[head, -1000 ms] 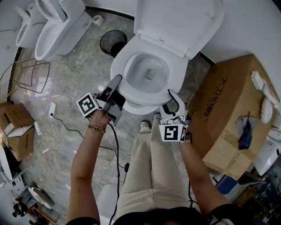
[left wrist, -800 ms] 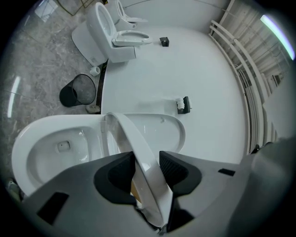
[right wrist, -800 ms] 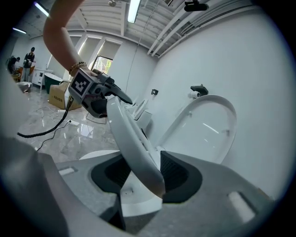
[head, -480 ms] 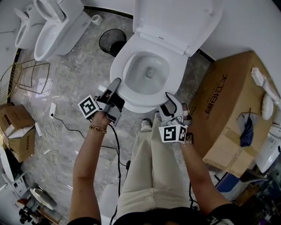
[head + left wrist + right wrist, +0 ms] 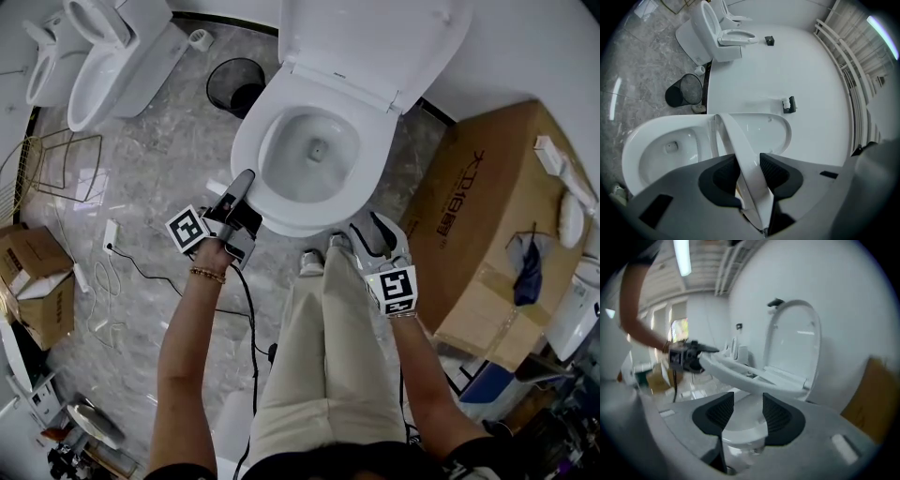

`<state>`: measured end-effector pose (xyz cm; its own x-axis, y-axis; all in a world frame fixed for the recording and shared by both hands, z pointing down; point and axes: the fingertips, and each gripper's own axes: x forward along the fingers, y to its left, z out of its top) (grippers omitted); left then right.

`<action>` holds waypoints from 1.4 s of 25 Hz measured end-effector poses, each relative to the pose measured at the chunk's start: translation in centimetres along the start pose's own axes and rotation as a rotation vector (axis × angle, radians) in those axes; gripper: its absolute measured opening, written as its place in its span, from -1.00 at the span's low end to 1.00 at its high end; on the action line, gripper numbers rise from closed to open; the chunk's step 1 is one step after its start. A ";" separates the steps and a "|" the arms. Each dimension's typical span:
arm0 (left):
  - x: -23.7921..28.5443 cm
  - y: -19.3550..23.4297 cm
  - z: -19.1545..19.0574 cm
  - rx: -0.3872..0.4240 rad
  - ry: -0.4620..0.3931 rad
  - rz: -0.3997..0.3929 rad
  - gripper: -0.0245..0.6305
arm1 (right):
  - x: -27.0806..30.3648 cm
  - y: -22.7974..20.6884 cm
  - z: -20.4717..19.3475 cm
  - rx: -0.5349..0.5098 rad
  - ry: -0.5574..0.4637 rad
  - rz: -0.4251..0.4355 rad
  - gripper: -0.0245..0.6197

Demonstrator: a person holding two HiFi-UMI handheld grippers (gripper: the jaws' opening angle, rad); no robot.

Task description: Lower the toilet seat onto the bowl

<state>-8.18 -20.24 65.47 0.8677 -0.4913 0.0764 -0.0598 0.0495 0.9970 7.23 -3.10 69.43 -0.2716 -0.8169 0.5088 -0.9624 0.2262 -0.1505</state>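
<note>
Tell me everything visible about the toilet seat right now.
The toilet seat is a white, glossy, plastic-looking ring, hinged at the back below the upright lid. It is partly lowered: its front hangs tilted above the bowl. The left gripper, whose jaws have just been closing, pinches its front-left edge.

White toilet seat (image 5: pixel 246 159), black bin (image 5: pixel 236 86), grey marbled floor (image 5: pixel 159 141)
</note>
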 end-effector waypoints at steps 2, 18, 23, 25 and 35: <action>-0.1 0.4 -0.1 0.002 0.001 0.009 -0.56 | -0.5 -1.6 -0.7 0.399 -0.079 0.064 -0.34; -1.4 3.8 -0.5 0.028 -0.011 0.069 -0.61 | 5.2 -9.8 -3.7 1.612 -0.354 0.298 -0.35; -1.8 4.9 -0.6 0.003 -0.034 0.078 -0.64 | 6.9 -10.8 -3.4 1.570 -0.301 0.328 -0.35; -1.9 5.3 -0.5 -0.006 -0.045 0.080 -0.65 | 7.3 -11.2 -3.5 1.557 -0.276 0.328 -0.36; -2.3 7.8 -0.8 0.030 -0.024 0.144 -0.66 | 8.3 -11.1 -5.4 1.544 -0.185 0.325 -0.56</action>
<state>-10.27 -17.98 73.02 0.8371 -0.5015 0.2187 -0.1981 0.0948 0.9756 15.62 -9.49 79.93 -0.3395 -0.9199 0.1965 0.0981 -0.2424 -0.9652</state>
